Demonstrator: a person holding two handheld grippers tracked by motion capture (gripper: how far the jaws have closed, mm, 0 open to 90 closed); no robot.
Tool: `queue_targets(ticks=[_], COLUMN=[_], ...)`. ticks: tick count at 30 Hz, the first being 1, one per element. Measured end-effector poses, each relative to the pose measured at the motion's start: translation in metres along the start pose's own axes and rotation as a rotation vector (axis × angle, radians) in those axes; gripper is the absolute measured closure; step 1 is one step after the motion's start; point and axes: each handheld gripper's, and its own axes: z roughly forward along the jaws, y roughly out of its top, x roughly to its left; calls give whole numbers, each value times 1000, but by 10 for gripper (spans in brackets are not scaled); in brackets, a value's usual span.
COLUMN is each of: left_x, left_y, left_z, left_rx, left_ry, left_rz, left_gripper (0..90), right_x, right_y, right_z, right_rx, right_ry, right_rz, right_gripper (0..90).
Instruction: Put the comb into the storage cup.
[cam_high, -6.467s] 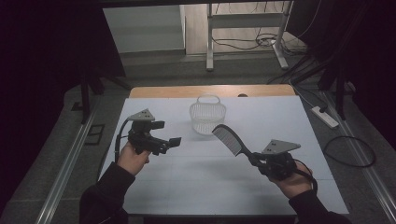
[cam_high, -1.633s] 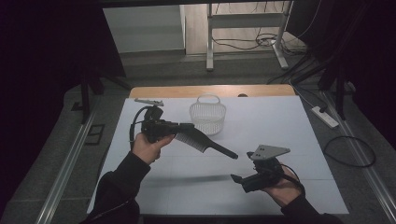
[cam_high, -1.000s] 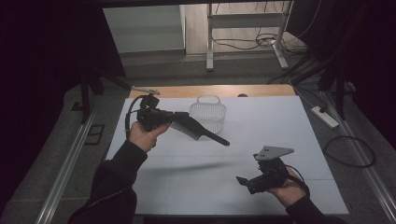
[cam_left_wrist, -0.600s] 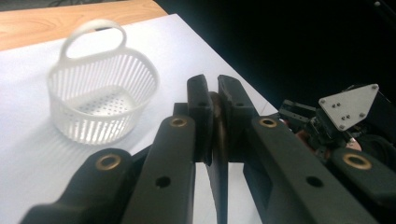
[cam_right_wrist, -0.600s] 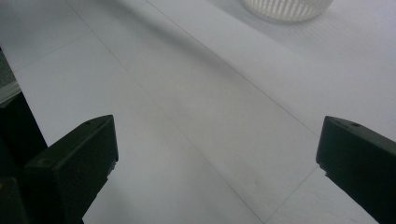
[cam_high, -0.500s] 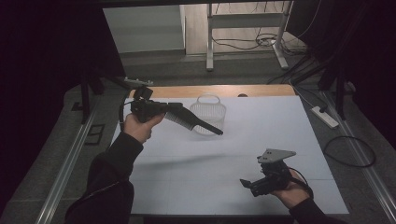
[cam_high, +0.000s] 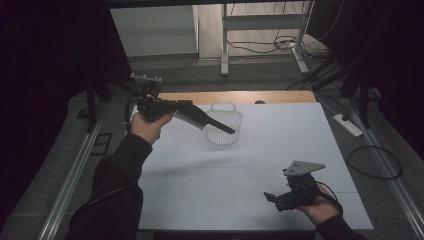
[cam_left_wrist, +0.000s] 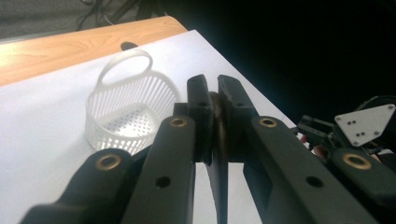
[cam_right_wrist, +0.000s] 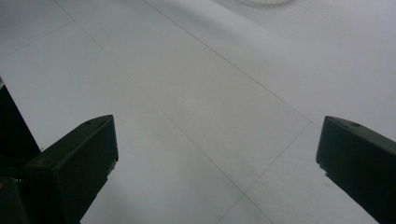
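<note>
While we look down from the high view, we note two claws well apart over a white table (cam_high: 240, 170).

Left claw: the left claw (cam_high: 175, 107) is raised at the far left of the table, gripped by the person's left hand (cam_high: 146, 125); its jaws are clamped tight on a black comb (cam_high: 202, 119).

Comb: we see it held off the table, toothed end at the jaws, handle end slanting down and to the right, its tip over the basket (cam_high: 223, 130) in the high view. Whether the tip touches the basket we cannot tell.

Comb, left gripper view: we see the comb (cam_left_wrist: 218, 140) edge-on, pinched between the two pads (cam_left_wrist: 201, 107), with no gap on either side.

Basket: white, slotted wall, perforated floor, loop handle on its far rim. It stands on the table near the far edge, just ahead of a strip of bare wood (cam_high: 235, 96). From the left gripper view the basket (cam_left_wrist: 126, 109) sits to the left of the jaws.

Right claw: the right claw (cam_high: 272, 199) is low at the near right of the table, in the person's right hand (cam_high: 317, 207), grey plate on top.

Right claw, right gripper view: we see the right claw (cam_right_wrist: 217, 154) spread wide with nothing between its jaws, bare table sheet beneath.

Spacing: right claw well apart from comb and basket.
</note>
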Motion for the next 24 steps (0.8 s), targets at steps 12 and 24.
queue_targets(ticks=[12,24], left_x=[5,15], left_y=[14,23], left_z=[5,12], left_rx=[-13,-14], left_ry=[43,88], left_rz=[-2,-12], left_gripper=[837,837], right_x=[-5,-8], right_y=[-11,-19], right_z=[-9,-16], right_rx=[3,-1], right_ry=[-21,-43], right_rz=[20,33], right_gripper=[0,0])
